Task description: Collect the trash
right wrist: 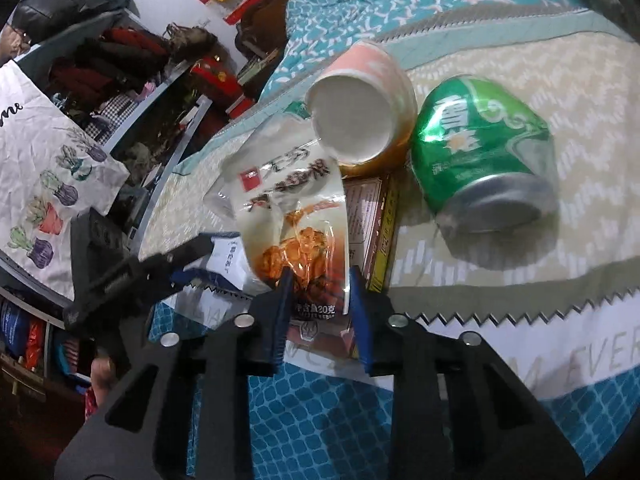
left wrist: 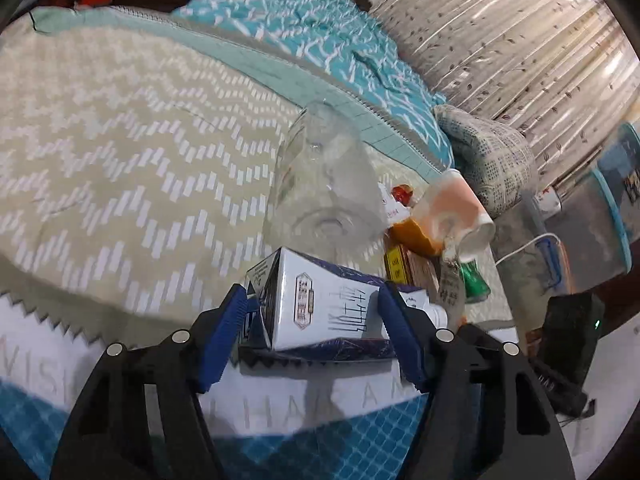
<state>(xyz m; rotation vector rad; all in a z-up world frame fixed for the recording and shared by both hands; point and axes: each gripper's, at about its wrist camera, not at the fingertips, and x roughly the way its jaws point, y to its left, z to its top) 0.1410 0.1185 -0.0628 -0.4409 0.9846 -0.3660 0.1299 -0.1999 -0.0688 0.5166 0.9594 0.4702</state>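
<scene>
Bedspread clutter calls for firm grips: left tongs (left wrist: 312, 316) pinching the carton (left wrist: 320, 304), right tongs (right wrist: 320, 312) pinching the snack wrapper (right wrist: 296, 216), lifting straight clear of the can (right wrist: 480, 152).

Green can (right wrist: 482, 152), pink-and-white cup (right wrist: 362, 108), white-and-navy carton (left wrist: 316, 304), beige zigzag blanket (left wrist: 120, 152), perhaps teal quilt (left wrist: 320, 20).

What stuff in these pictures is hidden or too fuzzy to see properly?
- Yellow box, right wrist view: mostly covered by the snack packet and pink cup.
- Green can, left wrist view: only a sliver shows behind the packet.
- White carton, left wrist view: its small print is too blurred to read.
- Clear bottle, left wrist view: motion blur hides whether it is empty.
</scene>
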